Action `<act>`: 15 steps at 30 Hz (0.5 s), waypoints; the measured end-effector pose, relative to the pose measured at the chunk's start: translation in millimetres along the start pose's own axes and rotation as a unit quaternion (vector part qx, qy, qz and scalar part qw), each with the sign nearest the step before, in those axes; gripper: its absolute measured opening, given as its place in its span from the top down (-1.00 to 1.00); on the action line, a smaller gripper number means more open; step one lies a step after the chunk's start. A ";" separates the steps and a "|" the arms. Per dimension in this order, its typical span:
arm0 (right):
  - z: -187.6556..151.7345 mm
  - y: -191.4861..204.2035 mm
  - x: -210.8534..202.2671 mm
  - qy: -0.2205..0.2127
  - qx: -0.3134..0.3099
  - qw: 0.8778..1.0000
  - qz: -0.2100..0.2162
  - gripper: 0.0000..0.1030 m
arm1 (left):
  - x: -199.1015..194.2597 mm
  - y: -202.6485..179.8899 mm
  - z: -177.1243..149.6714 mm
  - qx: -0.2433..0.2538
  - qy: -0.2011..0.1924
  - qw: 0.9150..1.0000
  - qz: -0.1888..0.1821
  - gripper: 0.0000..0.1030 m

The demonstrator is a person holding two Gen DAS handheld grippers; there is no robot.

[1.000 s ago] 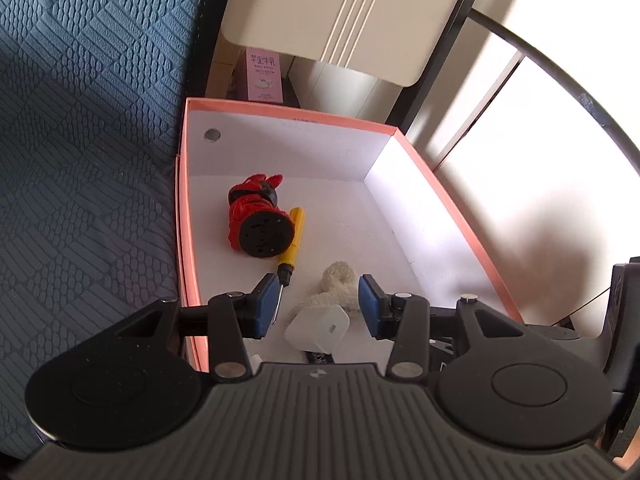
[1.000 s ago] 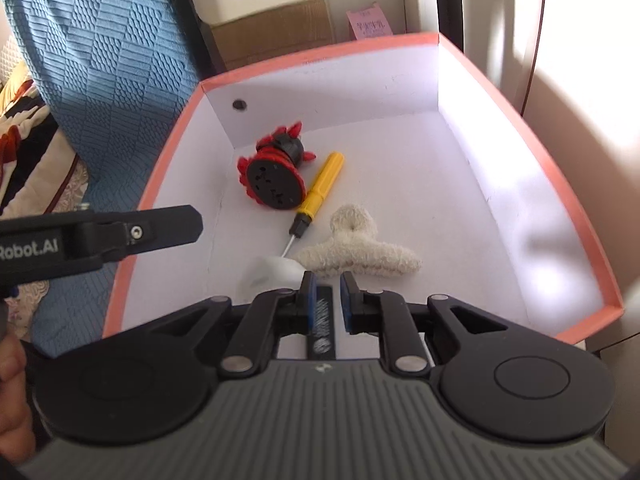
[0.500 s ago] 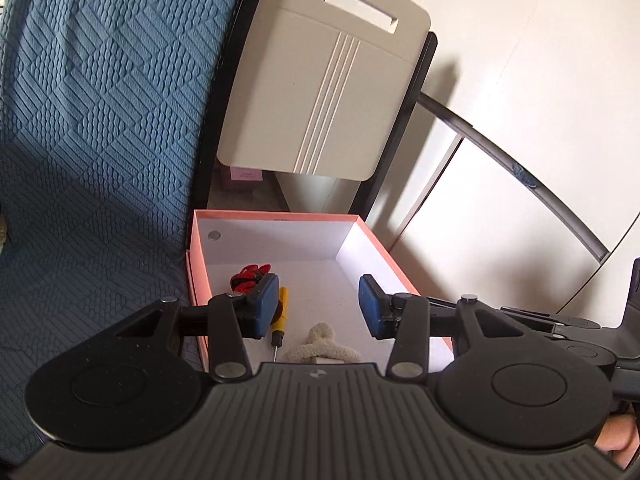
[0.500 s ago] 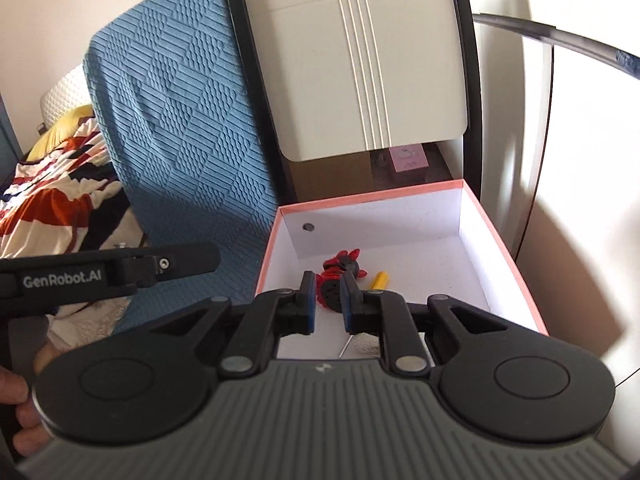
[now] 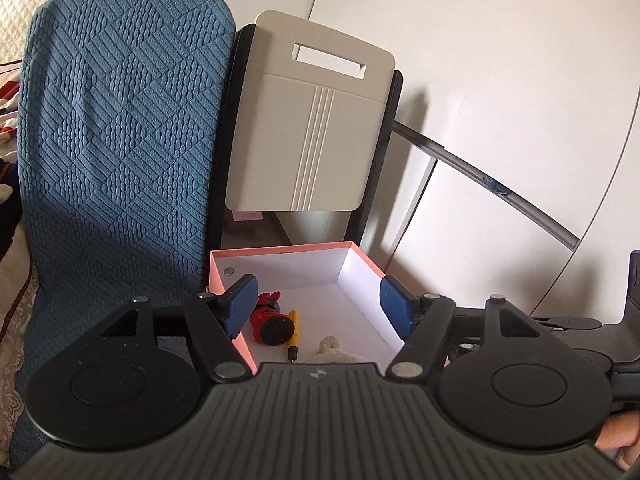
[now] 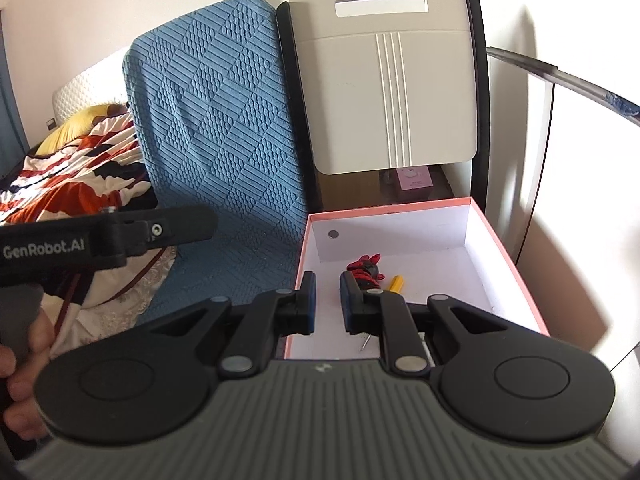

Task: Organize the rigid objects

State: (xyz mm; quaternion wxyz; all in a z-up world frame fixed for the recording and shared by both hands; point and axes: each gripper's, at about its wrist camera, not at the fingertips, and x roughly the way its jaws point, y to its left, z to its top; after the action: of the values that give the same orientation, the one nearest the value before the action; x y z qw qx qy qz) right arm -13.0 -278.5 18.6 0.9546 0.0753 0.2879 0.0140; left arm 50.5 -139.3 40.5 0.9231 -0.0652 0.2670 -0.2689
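Box [image 5: 362,258], pink-rimmed, white inside, holds from left to right a red spiky toy [image 5: 269,318], a yellow screwdriver [image 5: 294,332] and a fluffy cream piece [image 5: 334,350]. Left gripper [image 5: 318,306] jaws are opening, empty; right gripper [image 6: 327,300] jaws stand narrow, empty.

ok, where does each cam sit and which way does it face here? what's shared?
Left wrist: on the left tool, looking forward and slightly down at the pink-rimmed box; the tool's jaws are opening, empty; fingertips of a hand show at lower right.
Right wrist: on the right tool, same heading from further right; its jaws stand narrow, empty; the left tool and hand show at left.
Shared: the box, red toy, yellow screwdriver, blue textured cover, beige panel.
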 end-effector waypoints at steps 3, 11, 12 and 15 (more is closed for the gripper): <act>-5.6 6.4 -5.8 0.004 0.002 1.000 -0.008 0.66 | -9.7 0.9 -4.1 -0.003 -0.003 1.000 -0.003 -0.49; -30.2 30.0 -14.9 0.034 0.008 0.999 -0.016 0.66 | -32.1 10.9 -15.1 -0.018 -0.009 1.000 0.001 -0.54; -33.4 34.4 -15.8 0.039 0.005 0.999 -0.015 0.66 | -34.4 12.7 -16.3 -0.019 -0.009 1.000 0.002 -0.54; -42.4 42.7 -18.4 0.046 0.001 0.999 -0.021 0.66 | -41.6 20.7 -19.7 -0.027 -0.010 1.000 0.007 -0.55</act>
State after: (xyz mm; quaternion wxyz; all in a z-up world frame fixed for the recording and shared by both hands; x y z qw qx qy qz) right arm -51.0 -231.8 0.3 0.9405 0.0692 0.3327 -0.0034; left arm 20.0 -99.3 37.3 0.9254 -0.0910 0.2658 -0.2545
